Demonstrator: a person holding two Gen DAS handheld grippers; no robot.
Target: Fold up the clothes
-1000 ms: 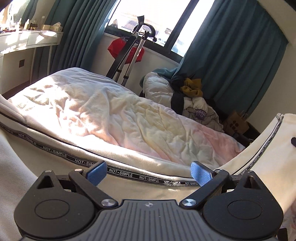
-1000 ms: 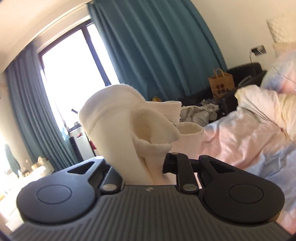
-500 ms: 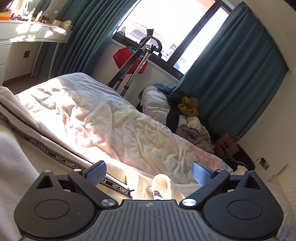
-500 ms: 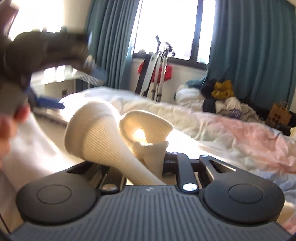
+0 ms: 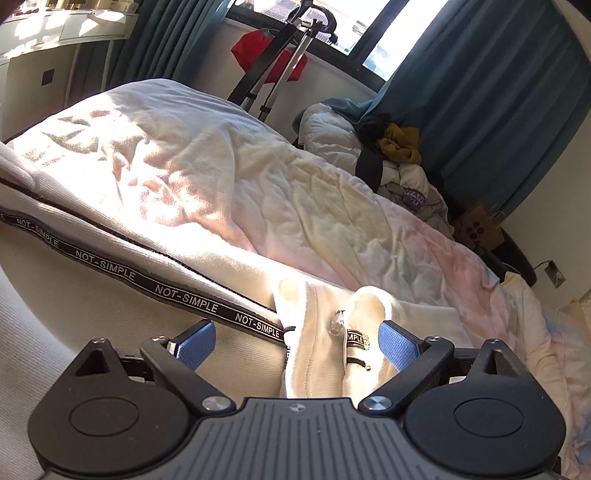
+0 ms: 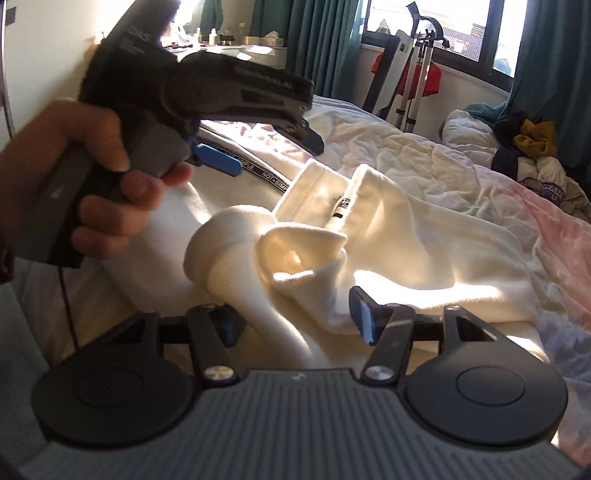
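Right wrist view: 1 cream sweatshirt point(image 6: 424, 236), soft, limp, lying on bed point(image 6: 424, 162). Right hand-held gripper point(image 6: 295, 325) jaws just opening, cuff between, unclamped. Left hand-held gripper point(image 5: 295, 343) apart. Best hold: ribbed cuff or collar.

My left gripper point(image 5: 295, 343) points down over the cream garment point(image 5: 325, 354) on the bed point(image 5: 258, 177), its jaws standing wide and just now drawing in a little, the blue pads point(image 5: 397, 345) not pressing the cloth. Between them I see the collar and a black "NOT-SIMPLE" tape point(image 5: 110, 266) running off to the left. Beyond lie the rumpled duvet point(image 5: 314, 206), a pile of clothes point(image 5: 399, 158), teal curtains point(image 5: 498, 110) and a white desk point(image 5: 62, 33).
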